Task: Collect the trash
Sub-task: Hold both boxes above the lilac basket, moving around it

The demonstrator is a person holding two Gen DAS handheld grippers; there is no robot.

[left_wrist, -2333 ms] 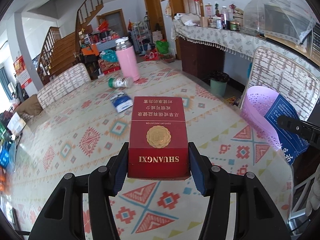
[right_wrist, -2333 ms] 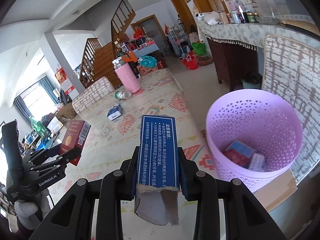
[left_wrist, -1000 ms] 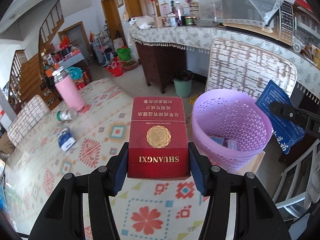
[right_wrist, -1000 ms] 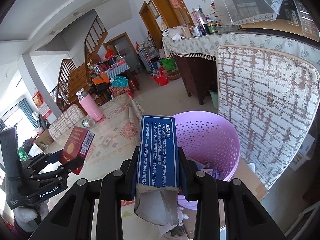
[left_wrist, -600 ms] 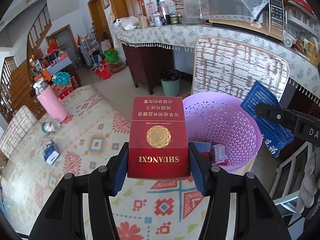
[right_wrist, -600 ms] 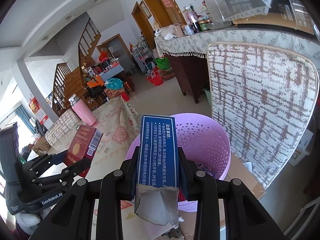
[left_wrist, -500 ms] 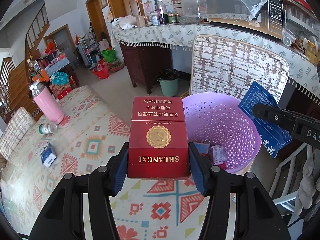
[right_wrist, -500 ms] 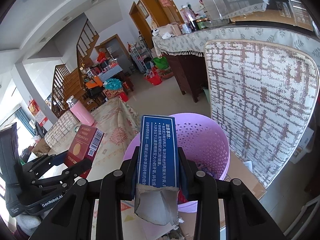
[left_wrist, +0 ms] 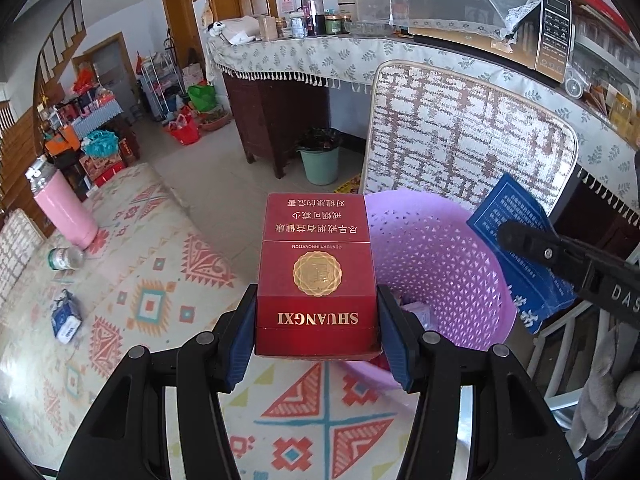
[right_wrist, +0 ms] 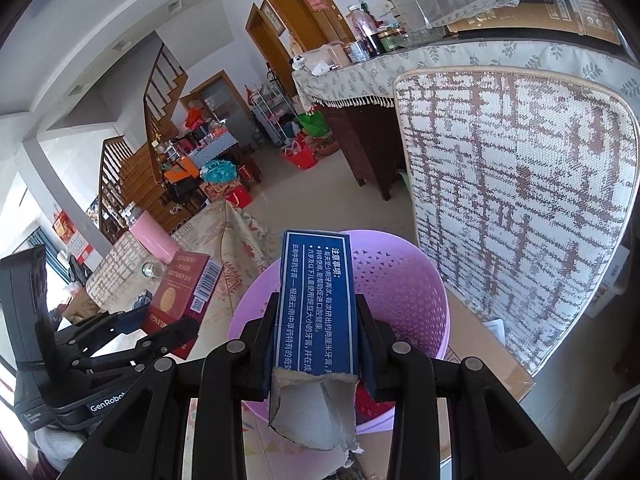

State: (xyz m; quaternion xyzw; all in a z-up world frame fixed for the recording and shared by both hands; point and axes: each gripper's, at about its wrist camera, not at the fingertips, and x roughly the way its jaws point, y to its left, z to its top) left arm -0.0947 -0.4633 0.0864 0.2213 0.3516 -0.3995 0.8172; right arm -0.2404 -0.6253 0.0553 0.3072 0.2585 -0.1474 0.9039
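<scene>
A: Two boxes were gripped: the left tool (left_wrist: 316, 336) clamped a red box (left_wrist: 316, 280), the right tool (right_wrist: 316, 356) a torn blue box (right_wrist: 316, 308), both over the basket (left_wrist: 448, 264) at centre right.

B: Done?

A: No. Some trash lay inside; a small box (left_wrist: 66, 322) and a bottle (left_wrist: 64, 258) remained on the worktop (left_wrist: 168, 292), left.

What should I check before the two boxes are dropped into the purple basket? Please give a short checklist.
1. Left gripper holds the red box: ok.
2. Right gripper holds the blue box: ok.
3. Blue box above the purple basket opening: ok.
4. Red box above the opening: cannot tell; it looks near the rim.
5. Room in basket: ok, few items at the bottom.
6. The two grippers apart: ok.
</scene>
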